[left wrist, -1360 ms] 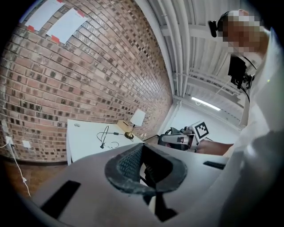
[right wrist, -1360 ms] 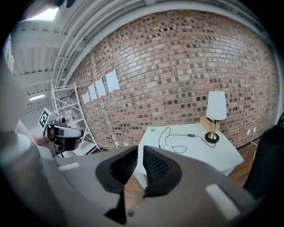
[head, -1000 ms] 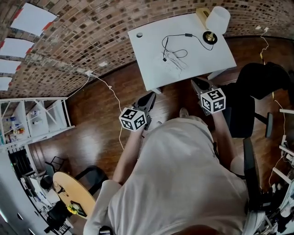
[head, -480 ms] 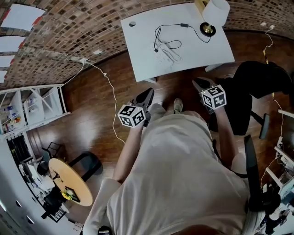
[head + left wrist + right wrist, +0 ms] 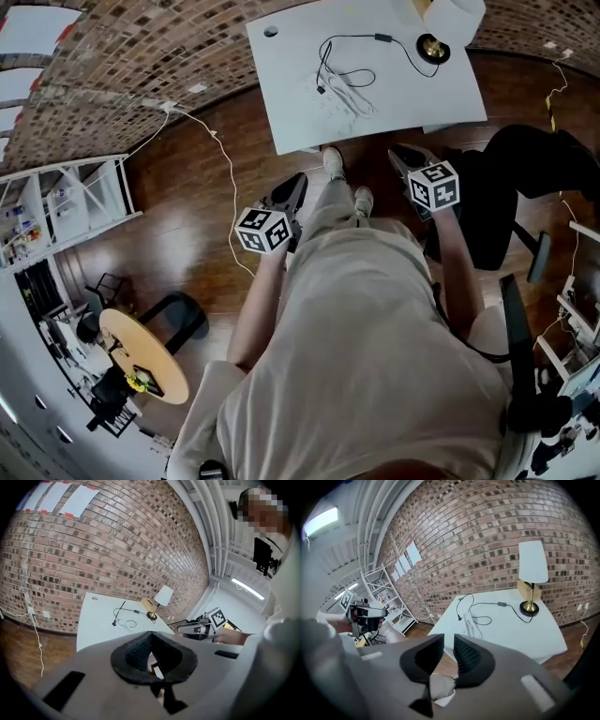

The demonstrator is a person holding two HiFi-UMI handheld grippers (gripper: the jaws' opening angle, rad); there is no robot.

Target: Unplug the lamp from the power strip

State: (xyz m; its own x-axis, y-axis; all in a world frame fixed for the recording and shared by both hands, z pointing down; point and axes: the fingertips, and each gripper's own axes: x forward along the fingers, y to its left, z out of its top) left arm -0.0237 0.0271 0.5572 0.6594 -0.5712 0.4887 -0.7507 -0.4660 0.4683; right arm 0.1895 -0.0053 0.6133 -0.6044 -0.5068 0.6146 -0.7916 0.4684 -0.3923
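both grippers are held in front of the person, well short of the white table (image 5: 281, 103) at the top of the head view. left gripper (image 5: 151, 634) has its jaws pressed together on nothing, right gripper (image 5: 449, 637) shows a narrow gap with nothing in it. lamp (image 5: 455, 14) stands at the table's upper right corner - its black cord (image 5: 382, 38) loops left to the white power strip (image 5: 354, 101) mid-table, too small to tell if it is plugged in.

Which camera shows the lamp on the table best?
The right gripper view: the lamp stands whole, with shade, stem and base. The head view sees it from above at the frame's top edge; the left gripper view shows it small and distant.
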